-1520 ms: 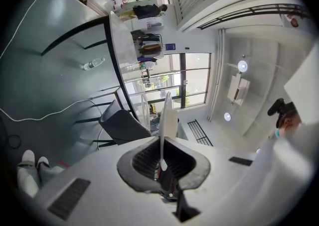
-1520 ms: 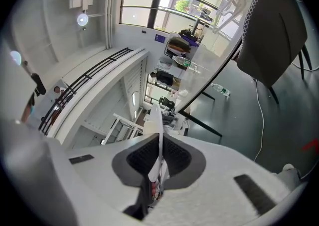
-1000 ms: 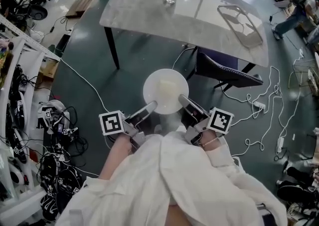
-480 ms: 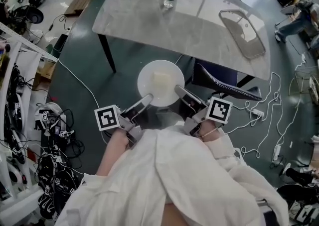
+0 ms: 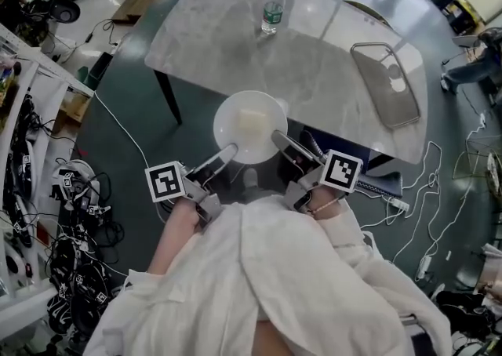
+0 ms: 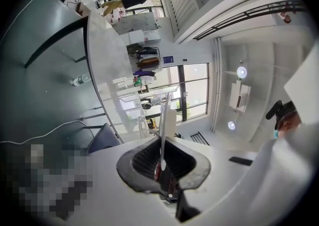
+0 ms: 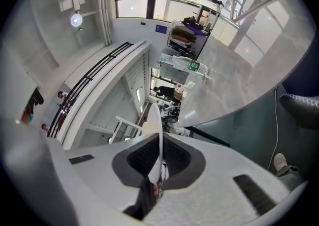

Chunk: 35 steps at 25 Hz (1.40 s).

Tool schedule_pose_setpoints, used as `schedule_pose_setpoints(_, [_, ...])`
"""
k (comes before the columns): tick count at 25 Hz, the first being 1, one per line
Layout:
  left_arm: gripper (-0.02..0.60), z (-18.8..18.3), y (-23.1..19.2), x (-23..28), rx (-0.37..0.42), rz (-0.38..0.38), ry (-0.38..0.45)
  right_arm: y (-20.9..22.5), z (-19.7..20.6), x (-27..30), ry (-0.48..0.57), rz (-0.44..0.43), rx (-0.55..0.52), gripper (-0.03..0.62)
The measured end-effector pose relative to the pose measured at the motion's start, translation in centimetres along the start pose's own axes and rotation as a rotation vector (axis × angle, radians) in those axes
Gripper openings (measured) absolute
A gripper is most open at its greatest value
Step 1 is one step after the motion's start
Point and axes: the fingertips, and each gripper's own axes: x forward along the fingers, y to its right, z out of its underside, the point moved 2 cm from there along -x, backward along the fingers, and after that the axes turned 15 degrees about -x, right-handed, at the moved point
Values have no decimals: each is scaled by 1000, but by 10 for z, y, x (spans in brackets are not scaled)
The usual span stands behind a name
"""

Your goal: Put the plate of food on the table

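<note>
A round white plate (image 5: 250,126) with a pale block of food (image 5: 252,123) on it hangs in the air at the near edge of the grey marble table (image 5: 314,49). My left gripper (image 5: 230,149) is shut on the plate's near-left rim, and my right gripper (image 5: 276,137) is shut on its near-right rim. In the left gripper view the plate (image 6: 163,125) shows edge-on between the jaws of the gripper (image 6: 162,163). In the right gripper view the plate's rim (image 7: 155,135) also stands edge-on between the jaws of the gripper (image 7: 157,170), with the table (image 7: 249,80) beyond.
On the table stand a water bottle (image 5: 271,8) at the far side and a grey metal tray (image 5: 387,84) at the right. A dark chair (image 5: 376,174) sits under the table's near-right edge. Cables and gear (image 5: 78,190) crowd the floor at the left.
The plate, held by both grippers, has moved forward from over the floor to the table's near edge. The table and tray now lie closer in the head view.
</note>
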Motion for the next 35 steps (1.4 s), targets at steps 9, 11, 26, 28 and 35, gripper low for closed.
schedule_pose_setpoints(9, [28,27,-14,-12,-11,-38,3,-2,32,-24,16,18,90,11])
schedule_pose_setpoints(11, [26,36,-22,-19,-9,-58,-3,-5,44,-32,6,18,75,11])
schedule_pose_setpoints(26, [26,7,-26,-12,-10,-91,-28,12,38,-6,-2,34,53,10])
schedule_pose_setpoints(28, [26,-2,-26,-8,-21,-103,-20,16,31,1,-6,35,67,11])
schedule_pose_setpoints(35, [26,-34,-19,7,-38,-87,8,24,2,31,-25,11,37,11])
